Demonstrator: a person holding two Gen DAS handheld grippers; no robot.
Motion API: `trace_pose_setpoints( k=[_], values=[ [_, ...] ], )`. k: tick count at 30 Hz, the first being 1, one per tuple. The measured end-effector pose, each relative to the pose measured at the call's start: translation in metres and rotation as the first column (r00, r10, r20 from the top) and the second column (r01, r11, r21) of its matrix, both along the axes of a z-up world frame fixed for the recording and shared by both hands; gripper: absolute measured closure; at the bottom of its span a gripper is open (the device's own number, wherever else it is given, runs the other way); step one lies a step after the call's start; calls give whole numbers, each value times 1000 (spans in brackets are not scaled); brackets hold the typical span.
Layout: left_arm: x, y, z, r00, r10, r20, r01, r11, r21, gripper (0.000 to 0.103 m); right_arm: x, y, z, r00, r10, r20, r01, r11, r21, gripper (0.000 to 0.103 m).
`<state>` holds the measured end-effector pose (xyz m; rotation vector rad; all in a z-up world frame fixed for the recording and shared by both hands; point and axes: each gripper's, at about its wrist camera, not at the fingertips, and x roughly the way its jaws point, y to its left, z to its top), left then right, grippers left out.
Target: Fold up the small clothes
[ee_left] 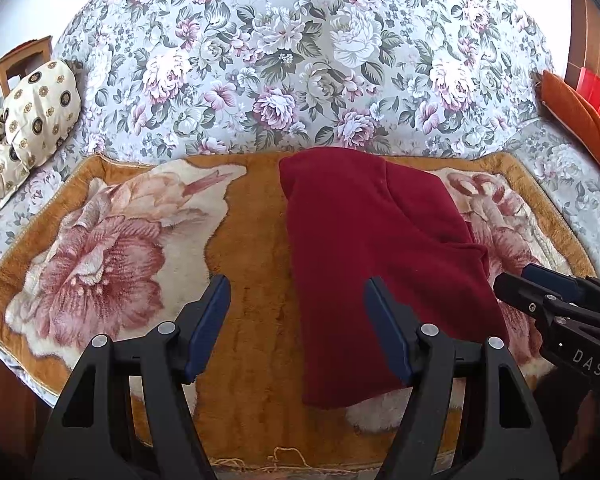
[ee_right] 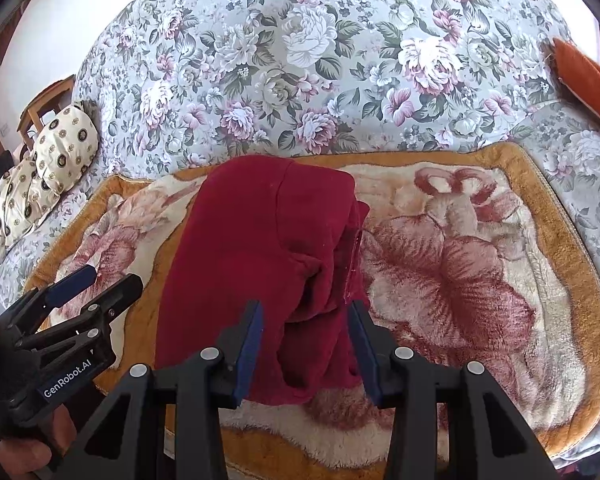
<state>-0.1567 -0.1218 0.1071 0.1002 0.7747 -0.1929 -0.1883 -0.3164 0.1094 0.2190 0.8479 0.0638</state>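
Observation:
A dark red fleece garment [ee_left: 371,264] lies folded into a long strip on the plush rose-patterned blanket [ee_left: 256,240]. My left gripper [ee_left: 298,292] hovers open over the blanket near the strip's left edge; its right finger is over the cloth and nothing is held. My right gripper [ee_right: 304,312] stands open above the bunched right side of the garment [ee_right: 260,248], and I cannot see its pads pressing the cloth. In the left wrist view the right gripper [ee_left: 513,276] sits by the garment's right edge. In the right wrist view the left gripper [ee_right: 114,276] is on the left.
A floral bedspread [ee_left: 300,60] covers the bed behind the blanket. Cream patterned pillows [ee_left: 40,108] and a wooden chair [ee_left: 16,64] are at the left. An orange cushion [ee_left: 579,120] lies at the right. A hand [ee_right: 20,452] holds the left gripper.

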Motion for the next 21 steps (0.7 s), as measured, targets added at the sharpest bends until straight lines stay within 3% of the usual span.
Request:
trace_pose_setpoints(
  k=[21],
  values=[
    [0, -6, -1, 1000, -10, 1, 10, 1000, 1, 33, -1, 1, -2, 1000, -8, 0, 8, 1000, 13, 61]
  ],
)
